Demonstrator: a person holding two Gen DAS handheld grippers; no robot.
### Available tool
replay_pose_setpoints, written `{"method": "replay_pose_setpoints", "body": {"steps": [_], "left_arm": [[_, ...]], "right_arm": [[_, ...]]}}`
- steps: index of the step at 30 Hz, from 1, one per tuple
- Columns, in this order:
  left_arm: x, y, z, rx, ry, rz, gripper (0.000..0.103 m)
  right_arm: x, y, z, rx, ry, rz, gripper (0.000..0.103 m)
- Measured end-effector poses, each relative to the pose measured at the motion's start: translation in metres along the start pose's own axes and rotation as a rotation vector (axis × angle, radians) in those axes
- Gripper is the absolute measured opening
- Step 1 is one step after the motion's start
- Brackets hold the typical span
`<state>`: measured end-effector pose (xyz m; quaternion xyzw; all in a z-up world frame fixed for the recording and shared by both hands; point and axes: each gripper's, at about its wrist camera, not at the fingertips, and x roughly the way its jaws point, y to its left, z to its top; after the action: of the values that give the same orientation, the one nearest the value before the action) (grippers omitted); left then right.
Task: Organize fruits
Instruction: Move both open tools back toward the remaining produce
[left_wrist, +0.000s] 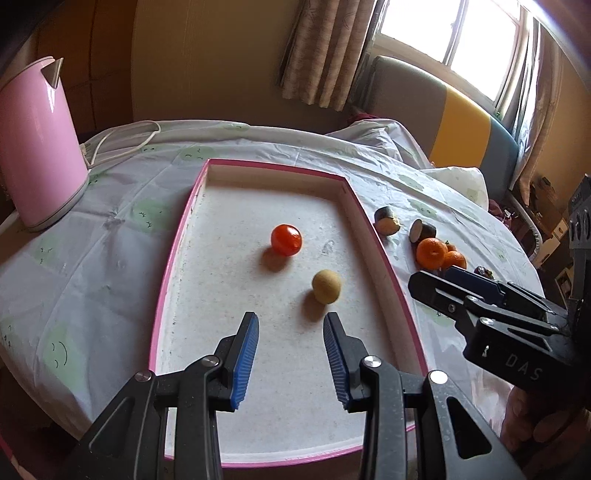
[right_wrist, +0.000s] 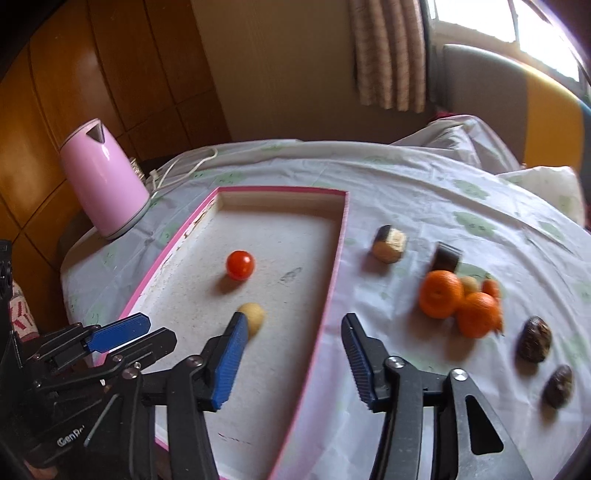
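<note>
A pink-rimmed white tray (left_wrist: 177, 240) (right_wrist: 332, 266) lies on the table. In it lie a red tomato (left_wrist: 286, 240) (right_wrist: 240, 264) and a small tan round fruit (left_wrist: 326, 286) (right_wrist: 254, 315). My left gripper (left_wrist: 291, 325) is open and empty above the tray, just short of the tan fruit; it also shows in the right wrist view (right_wrist: 147, 332). My right gripper (right_wrist: 291, 321) is open and empty over the tray's right rim; it also shows in the left wrist view (left_wrist: 443, 280). Right of the tray lie two oranges (right_wrist: 441, 293) (left_wrist: 431, 252), two dark cut pieces (right_wrist: 389, 240) (left_wrist: 387, 220) and two dark brown fruits (right_wrist: 535, 339).
A pink kettle (left_wrist: 37, 147) (right_wrist: 103, 181) with a white cord (left_wrist: 122, 144) stands at the table's far left. The table has a pale patterned cloth (right_wrist: 443, 192). A sofa (left_wrist: 443, 110) and curtained window lie beyond.
</note>
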<state>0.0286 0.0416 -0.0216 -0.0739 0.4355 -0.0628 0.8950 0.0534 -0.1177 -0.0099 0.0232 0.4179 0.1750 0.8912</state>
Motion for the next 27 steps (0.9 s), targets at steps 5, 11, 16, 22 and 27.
{"method": "replay_pose_setpoints", "body": {"steps": [5, 11, 16, 22, 27], "left_arm": [[-0.001, -0.014, -0.003, 0.038, 0.004, -0.025, 0.037], [-0.002, -0.033, -0.006, 0.096, 0.006, -0.073, 0.037], [0.002, -0.044, -0.008, 0.103, 0.031, -0.097, 0.037], [0.006, -0.055, -0.004, 0.131, 0.044, -0.106, 0.037], [0.009, -0.07, -0.001, 0.173, 0.047, -0.134, 0.037]], "right_arm": [[-0.02, -0.031, -0.019, 0.076, -0.02, -0.075, 0.059], [-0.041, -0.075, -0.039, 0.146, -0.031, -0.199, 0.059], [-0.056, -0.113, -0.052, 0.219, -0.039, -0.294, 0.061], [-0.071, -0.151, -0.064, 0.29, -0.059, -0.405, 0.065], [-0.078, -0.175, -0.07, 0.346, -0.066, -0.461, 0.067]]}}
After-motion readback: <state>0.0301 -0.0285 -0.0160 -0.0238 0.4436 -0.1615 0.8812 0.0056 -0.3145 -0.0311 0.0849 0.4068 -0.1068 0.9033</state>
